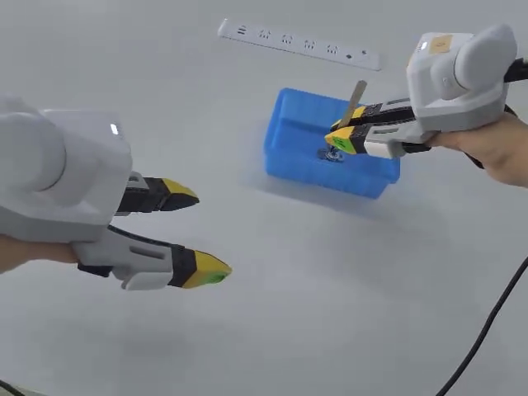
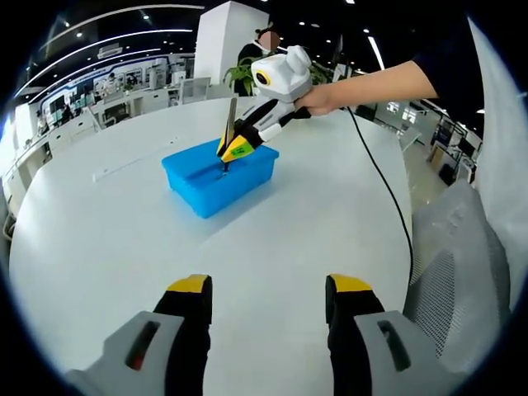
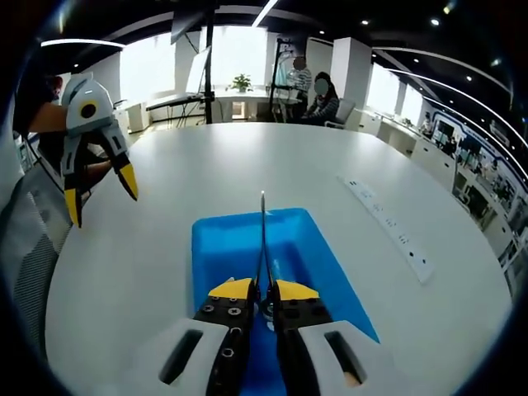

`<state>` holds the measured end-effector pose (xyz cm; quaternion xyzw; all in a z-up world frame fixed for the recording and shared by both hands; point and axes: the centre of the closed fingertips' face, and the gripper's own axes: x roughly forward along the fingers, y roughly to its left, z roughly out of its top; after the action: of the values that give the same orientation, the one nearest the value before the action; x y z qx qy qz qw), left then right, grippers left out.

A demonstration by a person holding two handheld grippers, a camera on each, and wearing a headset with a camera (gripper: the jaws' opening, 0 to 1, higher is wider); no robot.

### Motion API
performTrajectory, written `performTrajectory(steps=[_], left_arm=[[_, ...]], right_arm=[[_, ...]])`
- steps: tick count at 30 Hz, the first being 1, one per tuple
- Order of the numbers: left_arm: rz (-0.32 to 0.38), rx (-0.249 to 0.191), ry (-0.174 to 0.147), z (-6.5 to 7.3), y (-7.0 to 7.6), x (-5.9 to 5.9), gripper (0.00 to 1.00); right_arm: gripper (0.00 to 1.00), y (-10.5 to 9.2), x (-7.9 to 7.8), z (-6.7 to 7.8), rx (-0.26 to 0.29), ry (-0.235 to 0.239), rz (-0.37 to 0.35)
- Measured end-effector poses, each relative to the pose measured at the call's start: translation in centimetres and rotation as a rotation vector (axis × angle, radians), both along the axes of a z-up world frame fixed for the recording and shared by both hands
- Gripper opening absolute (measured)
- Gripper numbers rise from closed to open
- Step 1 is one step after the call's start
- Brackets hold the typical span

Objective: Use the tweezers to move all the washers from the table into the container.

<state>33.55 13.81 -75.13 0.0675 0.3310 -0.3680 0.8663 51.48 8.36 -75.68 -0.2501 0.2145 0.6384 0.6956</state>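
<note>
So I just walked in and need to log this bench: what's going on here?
A person is working with a handheld gripper in each hand. The right gripper has its fingers shut on a pair of tweezers, whose tips point down inside the blue container, next to a small metal piece on its floor, probably a washer. The left gripper hangs open and empty over the white table.

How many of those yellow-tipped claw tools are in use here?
2. The left gripper hangs open above the table, nearer the person. The right gripper is over the blue container, shut on the tweezers, whose tips point down into it.
</note>
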Motion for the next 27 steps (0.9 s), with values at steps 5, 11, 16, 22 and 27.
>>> performTrajectory(steps=[5, 11, 16, 22, 27], left_arm=[[0.002, 0.018, 0.007, -0.2, 0.2, -0.2, 0.66], [0.007, 0.022, 0.001, -0.1, 0.4, -0.2, 0.67], [0.007, 0.021, -0.013, 0.3, 0.4, -0.1, 0.67], [0.031, -0.001, -0.058, 1.9, 0.6, 1.8, 0.65], [0.008, 0.004, -0.137, 4.2, -0.2, 5.1, 0.63]], right_arm=[[0.10, 0.0, -0.1, 0.0, -0.002, 0.003, 0.001], [0.10, 0.2, -0.3, 0.3, -0.004, 0.002, 0.004], [0.09, 0.4, -0.8, 0.9, -0.007, -0.009, 0.015], [0.08, 0.2, -1.6, 1.6, -0.028, -0.032, 0.038], [0.08, 0.2, -1.9, 2.3, -0.029, -0.041, 0.046]])
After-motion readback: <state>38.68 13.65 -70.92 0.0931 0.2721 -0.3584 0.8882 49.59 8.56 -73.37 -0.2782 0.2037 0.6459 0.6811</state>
